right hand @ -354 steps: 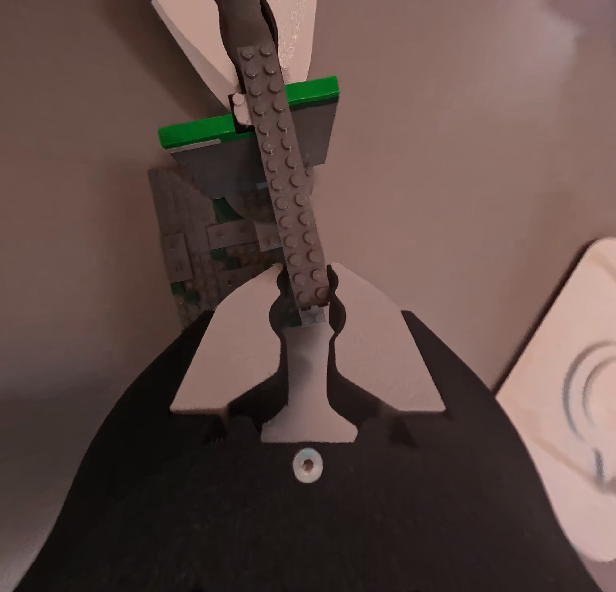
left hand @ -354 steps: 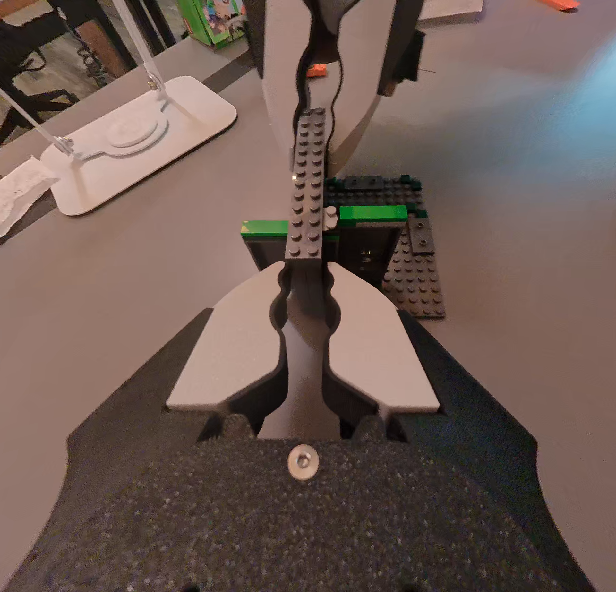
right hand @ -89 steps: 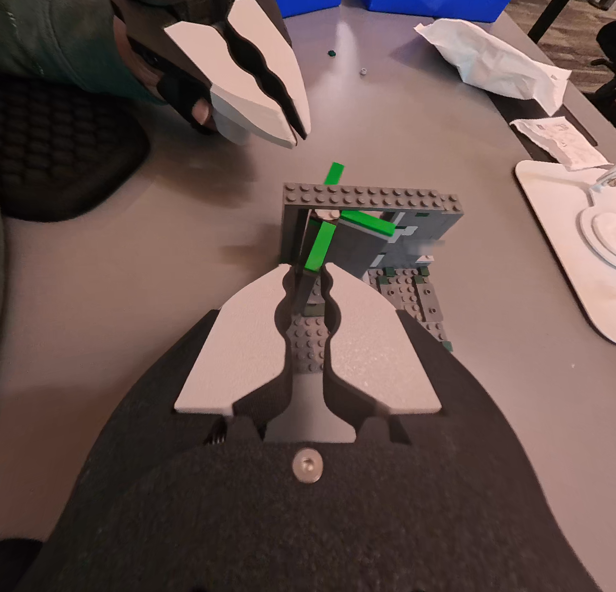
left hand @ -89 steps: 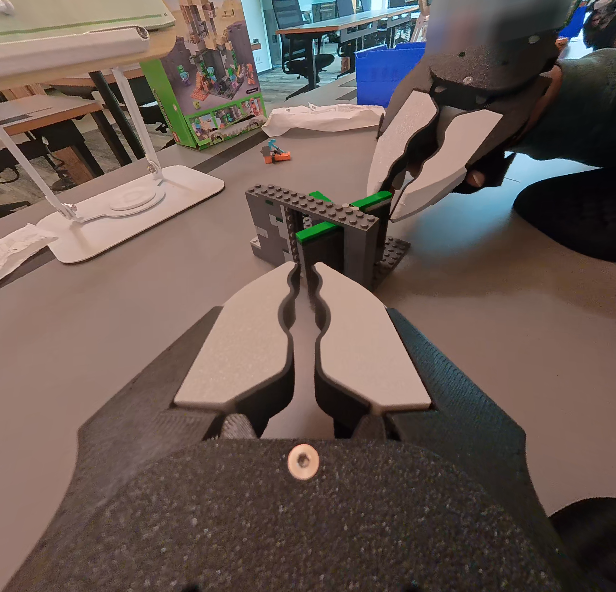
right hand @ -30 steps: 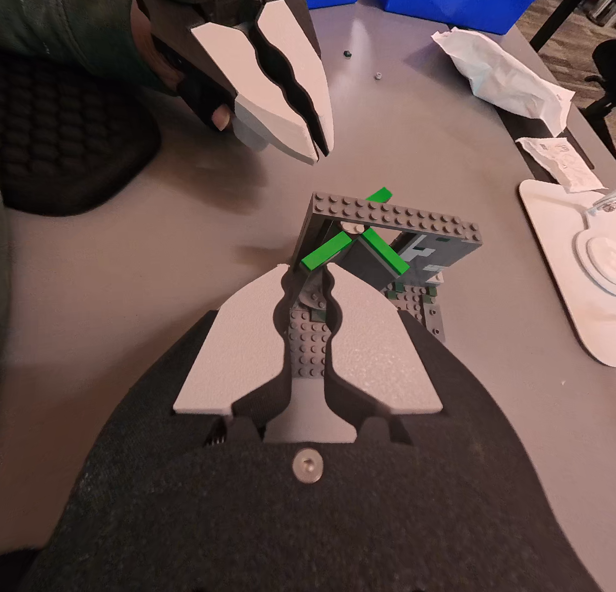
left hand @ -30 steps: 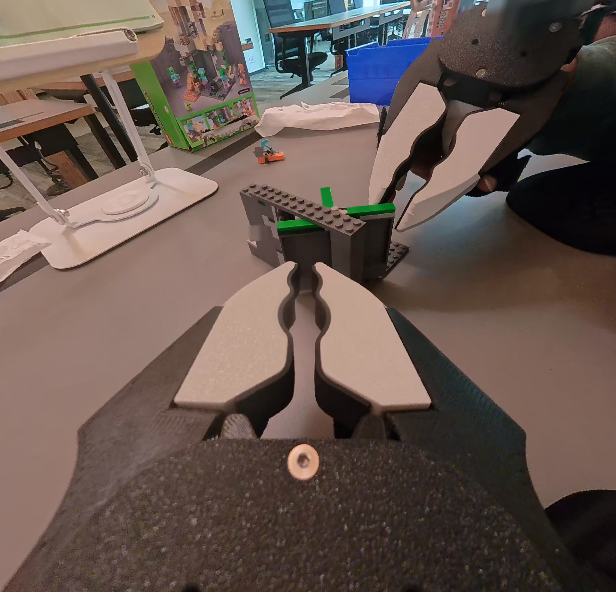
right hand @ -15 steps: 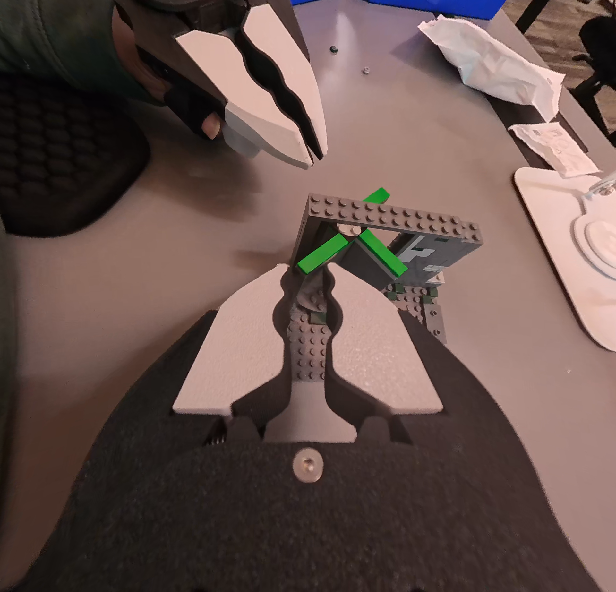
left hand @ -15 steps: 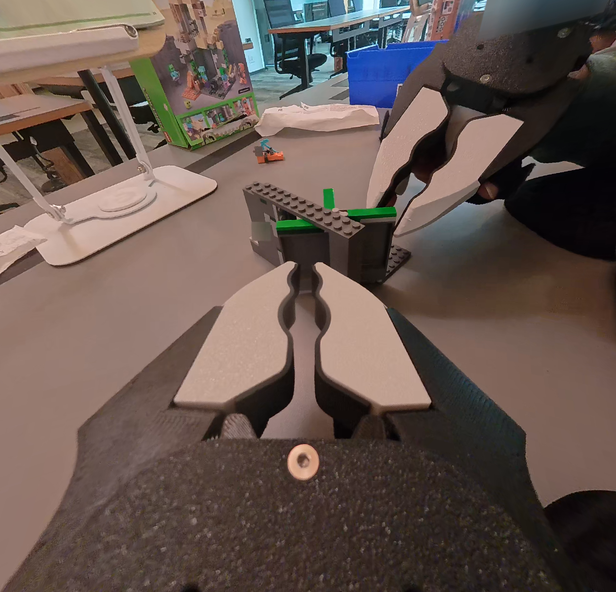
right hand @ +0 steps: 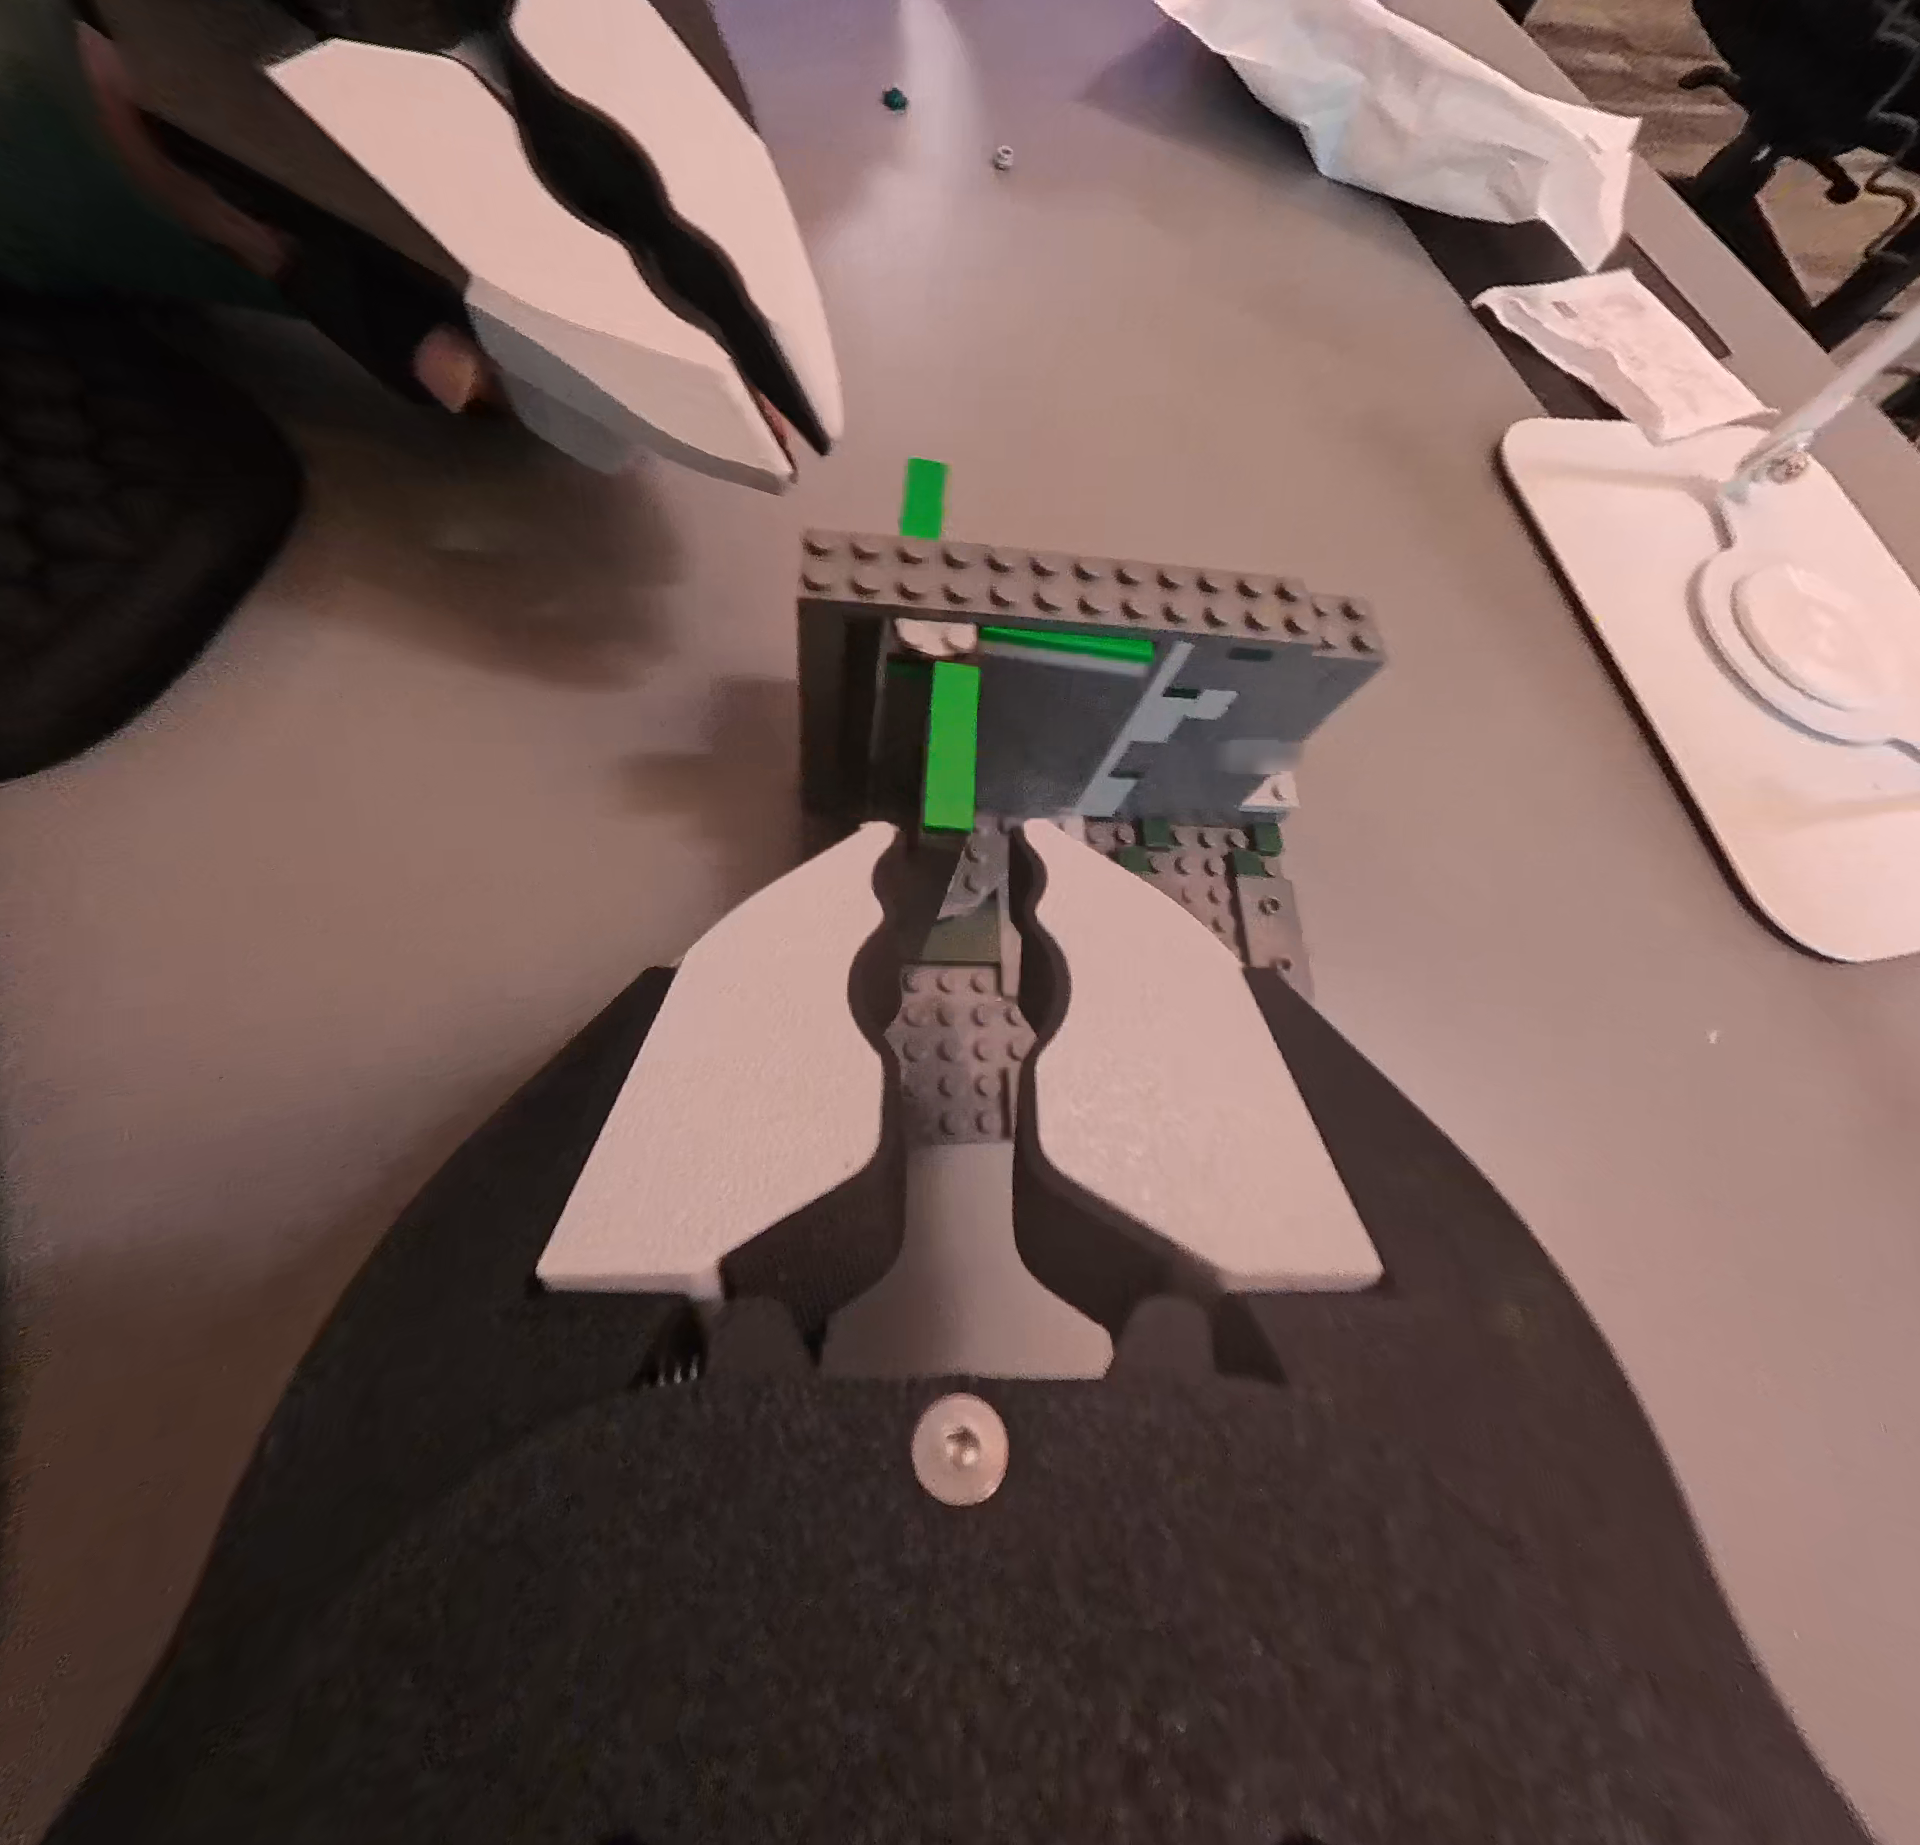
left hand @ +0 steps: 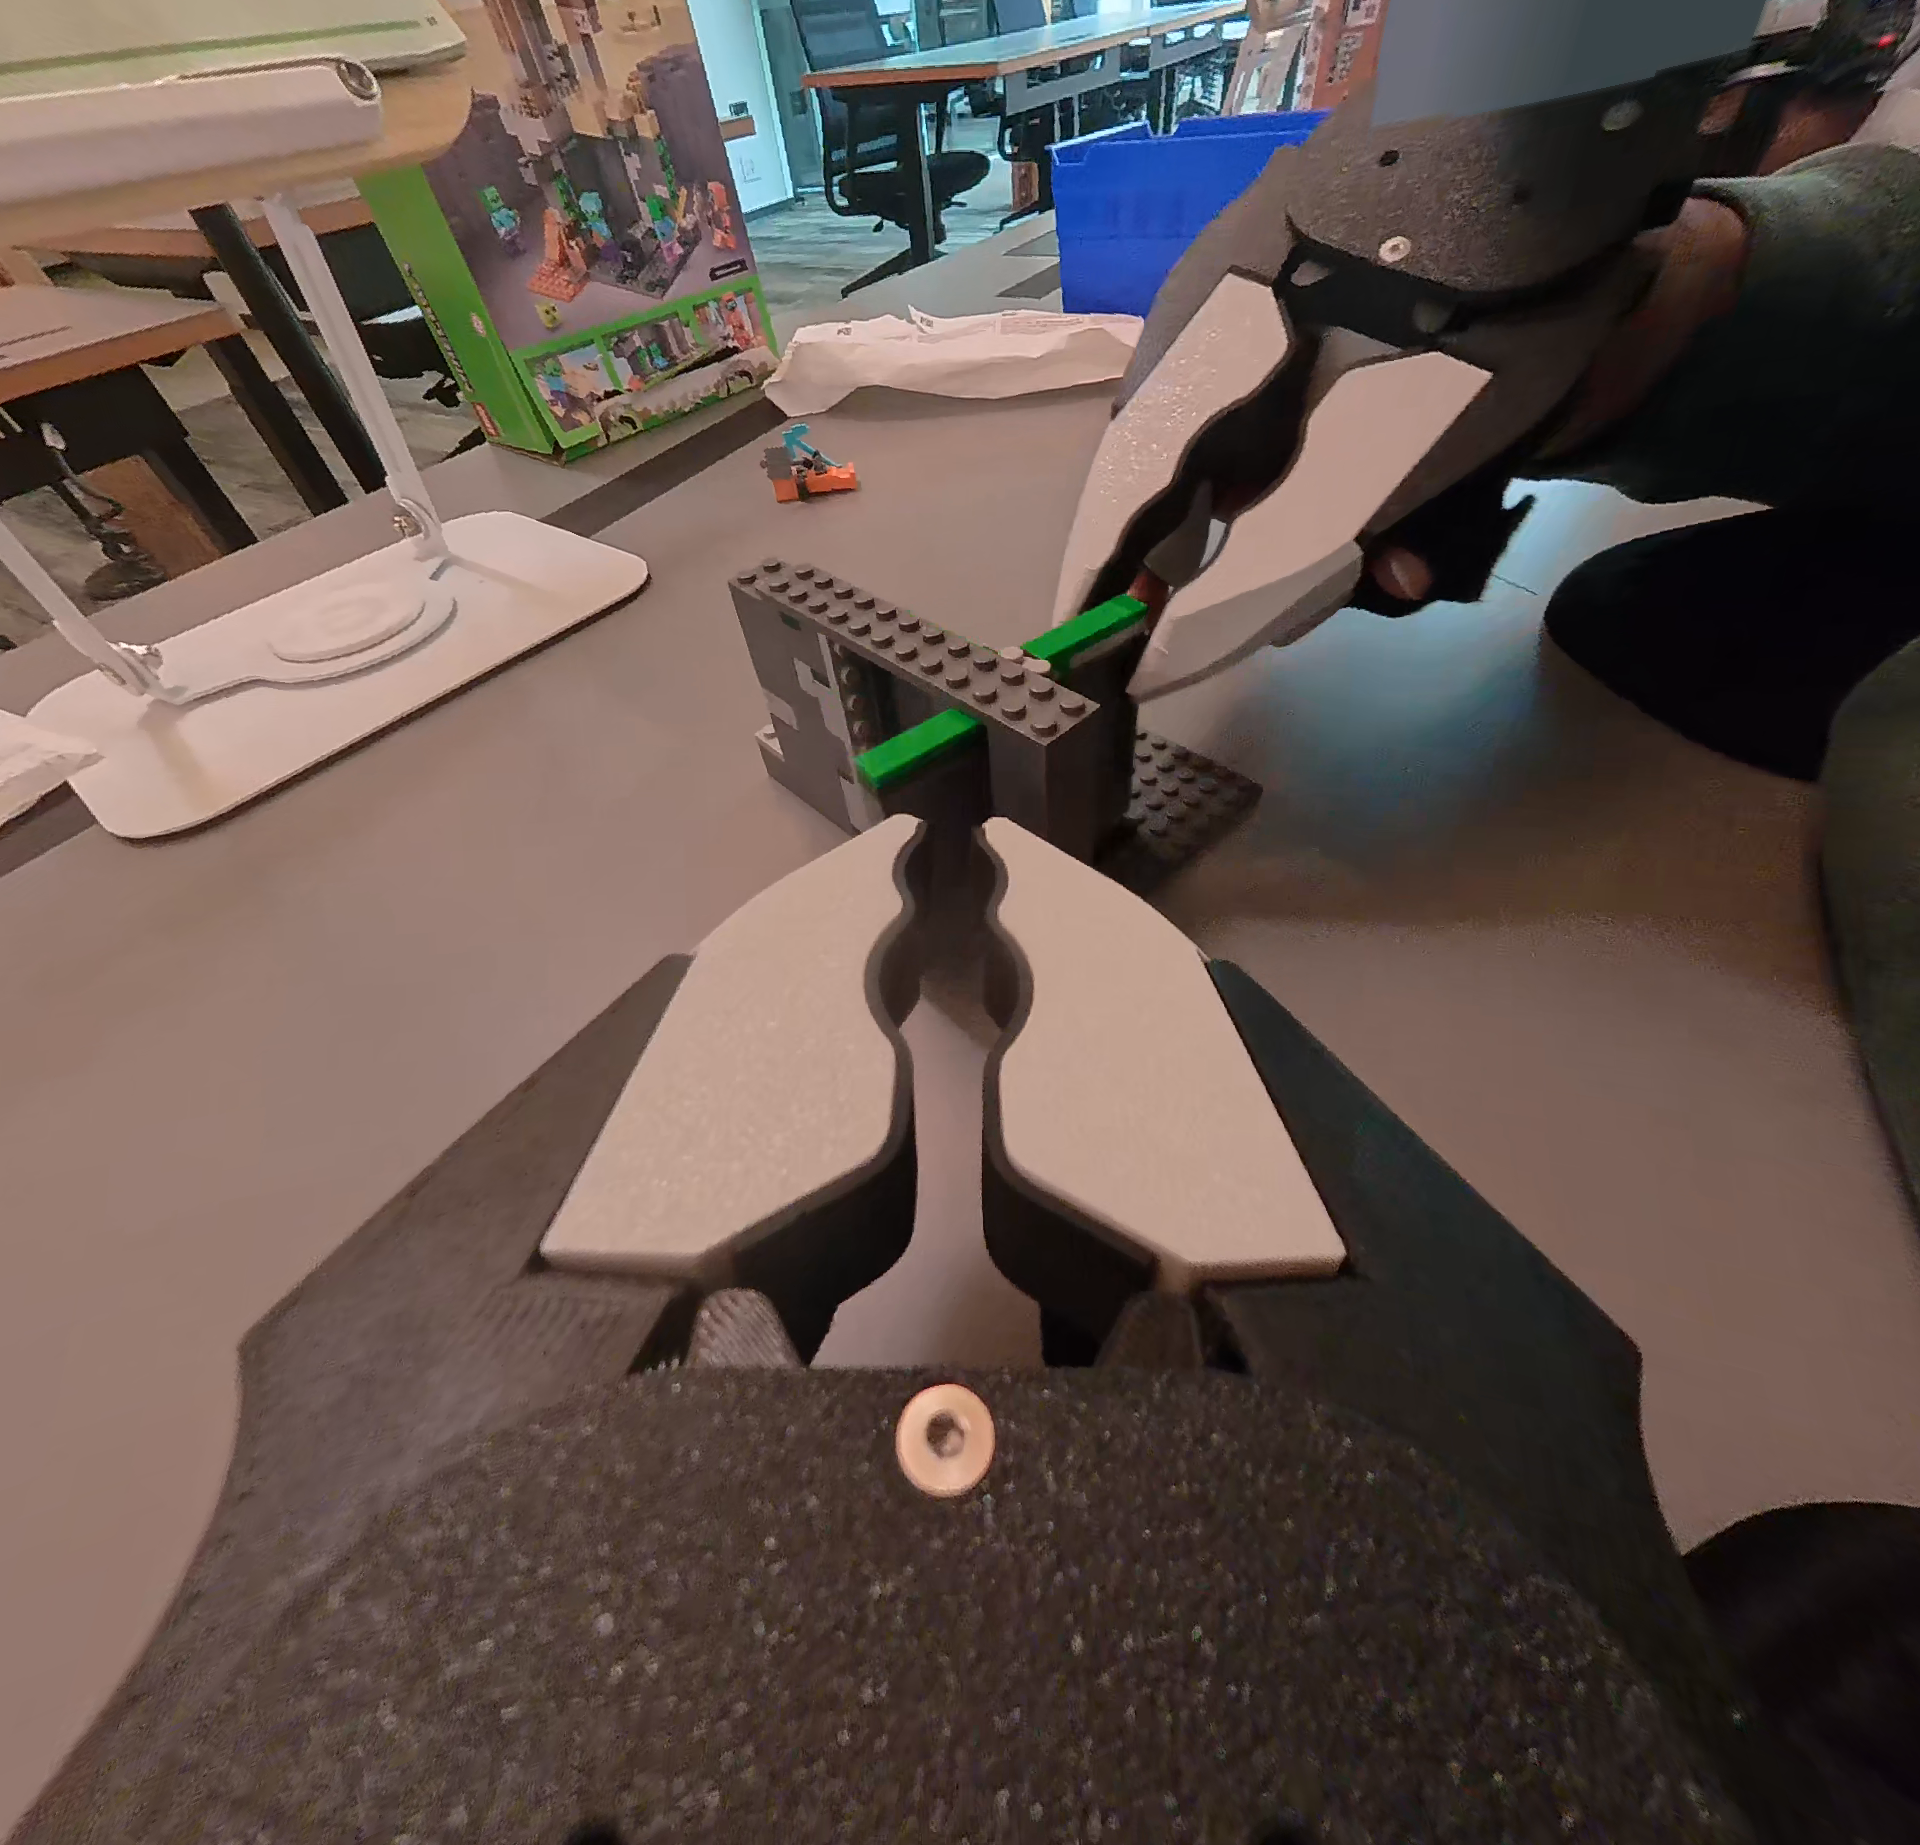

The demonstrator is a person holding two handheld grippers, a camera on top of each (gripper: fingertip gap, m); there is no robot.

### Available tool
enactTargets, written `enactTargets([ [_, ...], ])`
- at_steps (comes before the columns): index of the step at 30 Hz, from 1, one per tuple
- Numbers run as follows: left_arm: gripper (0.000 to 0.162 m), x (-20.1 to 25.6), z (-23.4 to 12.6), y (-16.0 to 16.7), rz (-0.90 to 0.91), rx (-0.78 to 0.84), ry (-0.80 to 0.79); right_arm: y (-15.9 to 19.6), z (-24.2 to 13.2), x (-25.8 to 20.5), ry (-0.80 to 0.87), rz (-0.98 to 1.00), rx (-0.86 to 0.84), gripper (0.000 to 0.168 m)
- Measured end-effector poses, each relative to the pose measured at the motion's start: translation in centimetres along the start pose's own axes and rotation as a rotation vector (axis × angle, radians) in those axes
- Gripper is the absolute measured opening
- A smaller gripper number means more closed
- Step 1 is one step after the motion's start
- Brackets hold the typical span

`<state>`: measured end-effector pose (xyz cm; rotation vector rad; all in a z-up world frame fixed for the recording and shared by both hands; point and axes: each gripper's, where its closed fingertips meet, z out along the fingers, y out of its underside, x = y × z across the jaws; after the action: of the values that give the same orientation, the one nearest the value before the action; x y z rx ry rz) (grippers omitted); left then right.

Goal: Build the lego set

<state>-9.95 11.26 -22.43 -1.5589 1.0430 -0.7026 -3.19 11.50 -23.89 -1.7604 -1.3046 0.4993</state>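
Right now, our lego build stands near the middle of the grey surface. It has a dark base plate flat on the surface, grey walls, and a long grey plate with studs lying across the top like a roof beam. A panel with a green top stands upright under that long plate and sticks out on both sides of it.

Our right tool comes down over the base plate. Its two fingers pinch one end of the panel with the green top. In the left wrist view we see this tool on the far side of the build, with a hand in a dark sleeve behind it.

Our left tool hangs just in front of the build, low over the surface. Its fingers are pressed almost together, with only a thin slit between them, and they hold nothing. From the right wrist view its tips are near the other green end but do not touch it.

A white stand base lies by one side edge. A lego box, a small orange figure and a white paper bag sit toward the far edge. Two tiny loose pieces lie beyond the build.
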Motion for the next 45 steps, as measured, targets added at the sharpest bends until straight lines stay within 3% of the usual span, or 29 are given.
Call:
enactTargets([
  [10, 0.006, -0.3, -0.1, -0.1, -0.018, 0.007, -0.004, -0.2, -1.7, 1.1, -0.046, -0.012, 0.037, 0.02],
  [17, 0.014, 0.1, 0.0, -1.4, -0.046, 0.005, -0.018, 1.9, -2.4, 6.2, -0.12, -0.118, 0.022, 0.026],
  [23, 0.04, 1.8, 1.1, -1.7, -0.136, -0.147, -0.056, 1.2, 0.9, 8.2, -0.365, -0.267, 0.002, 0.042],
  [29, 0.042, 2.2, 2.5, 0.1, -0.121, -0.304, -0.273, -0.7, 4.0, 6.9, -0.66, -0.422, -0.047, 0.063],
  [32, 0.031, 2.1, 3.1, 0.8, -0.167, -0.306, -0.303, -0.8, 5.1, 6.3, -0.714, -0.456, -0.036, 0.051],
  [34, 0.026, 1.4, 3.0, 1.4, -0.147, -0.33, -0.324, -1.1, 5.2, 6.2, -0.706, -0.447, 0.003, 0.036],
  [36, 0.017, 1.0, 2.8, 1.6, -0.168, -0.338, -0.316, -0.9, 5.0, 6.8, -0.665, -0.426, 0.012, 0.033],
  [41, 0.016, -1.9, 2.4, 1.9, -0.13, -0.372, -0.308, 0.0, 3.8, 8.0, -0.517, -0.271, 0.023, 0.026],
  [45, 0.016, -4.7, 3.9, 1.7, -0.076, -0.376, -0.215, 0.8, 2.8, 9.5, -0.335, -0.125, -0.015, 0.024],
])
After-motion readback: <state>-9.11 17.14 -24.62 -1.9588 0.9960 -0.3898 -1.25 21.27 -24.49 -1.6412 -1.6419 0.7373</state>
